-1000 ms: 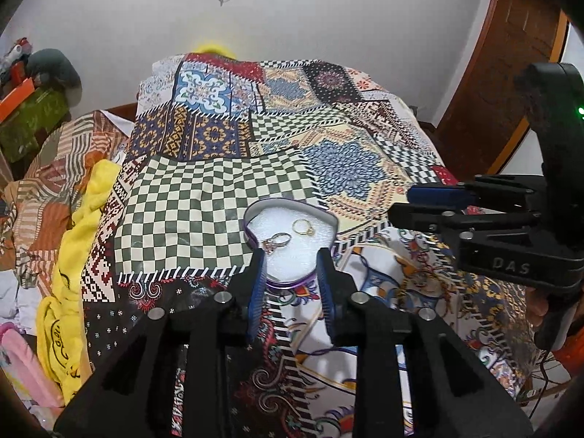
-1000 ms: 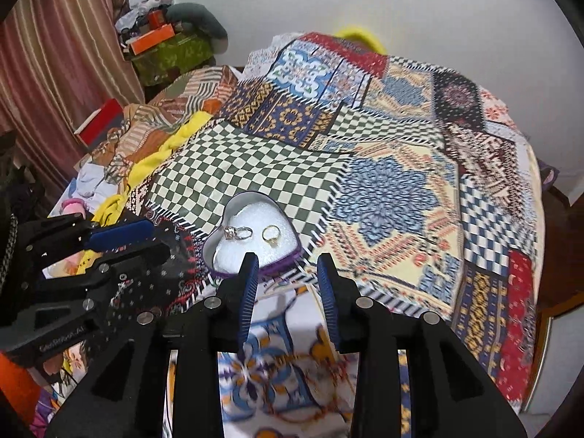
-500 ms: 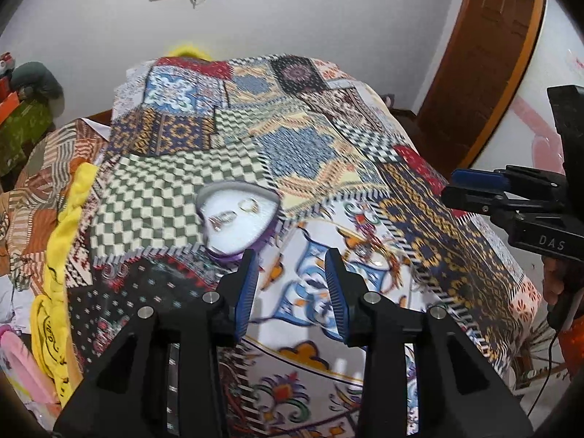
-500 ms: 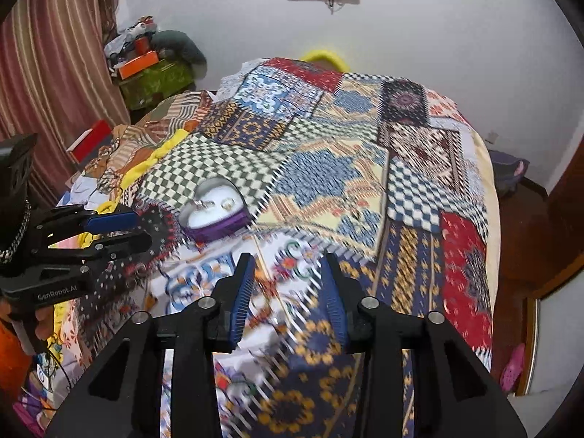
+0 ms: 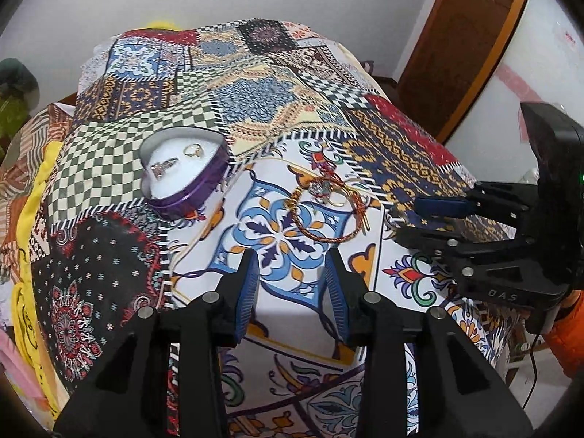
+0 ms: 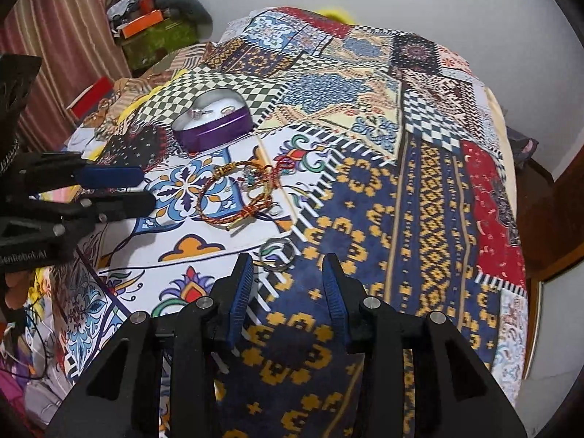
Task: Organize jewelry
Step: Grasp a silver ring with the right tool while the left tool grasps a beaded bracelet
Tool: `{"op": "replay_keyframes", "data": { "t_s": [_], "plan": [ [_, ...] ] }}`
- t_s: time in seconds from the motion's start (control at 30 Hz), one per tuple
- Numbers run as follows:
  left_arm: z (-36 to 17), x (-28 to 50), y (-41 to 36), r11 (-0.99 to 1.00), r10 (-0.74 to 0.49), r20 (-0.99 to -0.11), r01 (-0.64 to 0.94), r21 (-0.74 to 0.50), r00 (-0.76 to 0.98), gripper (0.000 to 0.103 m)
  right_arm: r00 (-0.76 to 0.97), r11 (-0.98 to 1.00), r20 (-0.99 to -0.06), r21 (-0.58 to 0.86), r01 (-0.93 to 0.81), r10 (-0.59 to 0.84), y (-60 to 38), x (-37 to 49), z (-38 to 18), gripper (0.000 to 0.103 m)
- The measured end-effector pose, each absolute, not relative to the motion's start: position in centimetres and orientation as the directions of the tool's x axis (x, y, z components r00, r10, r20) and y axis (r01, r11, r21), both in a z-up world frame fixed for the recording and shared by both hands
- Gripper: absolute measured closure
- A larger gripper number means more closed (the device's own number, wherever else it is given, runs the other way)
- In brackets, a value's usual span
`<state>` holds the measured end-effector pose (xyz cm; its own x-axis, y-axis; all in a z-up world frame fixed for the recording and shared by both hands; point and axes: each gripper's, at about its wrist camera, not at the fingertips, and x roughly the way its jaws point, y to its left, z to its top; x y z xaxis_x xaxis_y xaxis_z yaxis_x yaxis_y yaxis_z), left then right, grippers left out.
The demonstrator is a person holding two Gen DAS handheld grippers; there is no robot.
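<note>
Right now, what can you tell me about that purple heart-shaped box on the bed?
The purple heart-shaped box looks like metal, with a silvery rim and no lid on it. White padding fills it, and two rings lie on that: a gold ring and a silver ring. It sits flat on the patchwork bedspread, with neither tool touching it.

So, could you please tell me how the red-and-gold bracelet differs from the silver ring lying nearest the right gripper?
The bracelet is a large woven red-and-gold loop; the silver ring is a small plain metal band. The bracelet lies on the quilt's white floral patch, the ring at the navy patch's edge. Both lie flat outside the heart-shaped box.
</note>
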<state>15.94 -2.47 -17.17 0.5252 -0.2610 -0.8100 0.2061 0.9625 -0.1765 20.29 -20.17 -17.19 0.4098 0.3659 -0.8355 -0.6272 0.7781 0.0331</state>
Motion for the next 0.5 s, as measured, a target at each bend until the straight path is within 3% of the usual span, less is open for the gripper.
{"op": "replay_keyframes", "data": {
  "t_s": [0.17, 0.23, 0.27, 0.43, 0.5],
  "plan": [
    [-17.2, 16.3, -3.4, 0.953, -0.289, -0.806, 0.232, -0.193, 0.517, 0.066, 0.412, 0.770, -0.827, 0.039, -0.637, 0.383, -19.9, 20.8, -17.5, 0.067],
    [-17.0, 16.4, -3.8, 0.952, -0.291, -0.797, 0.244, -0.186, 0.529, 0.066, 0.410, 0.765, -0.822, 0.049, -0.642, 0.397, -20.0, 20.9, -17.7, 0.072],
    [-16.8, 16.5, -4.1, 0.949, -0.297, -0.792, 0.254, -0.185, 0.534, 0.066, 0.409, 0.763, -0.820, 0.051, -0.645, 0.401, -20.0, 20.8, -17.8, 0.081],
    [-16.9, 17.6, -5.9, 0.932, -0.333, -0.787, 0.306, -0.192, 0.519, 0.067, 0.409, 0.764, -0.811, 0.071, -0.641, 0.418, -20.7, 20.6, -17.6, 0.083],
    [-17.2, 18.1, -6.8, 0.927, -0.336, -0.790, 0.327, -0.182, 0.513, 0.074, 0.410, 0.770, -0.810, 0.079, -0.633, 0.420, -21.1, 20.7, -17.5, 0.083]
  ]
}}
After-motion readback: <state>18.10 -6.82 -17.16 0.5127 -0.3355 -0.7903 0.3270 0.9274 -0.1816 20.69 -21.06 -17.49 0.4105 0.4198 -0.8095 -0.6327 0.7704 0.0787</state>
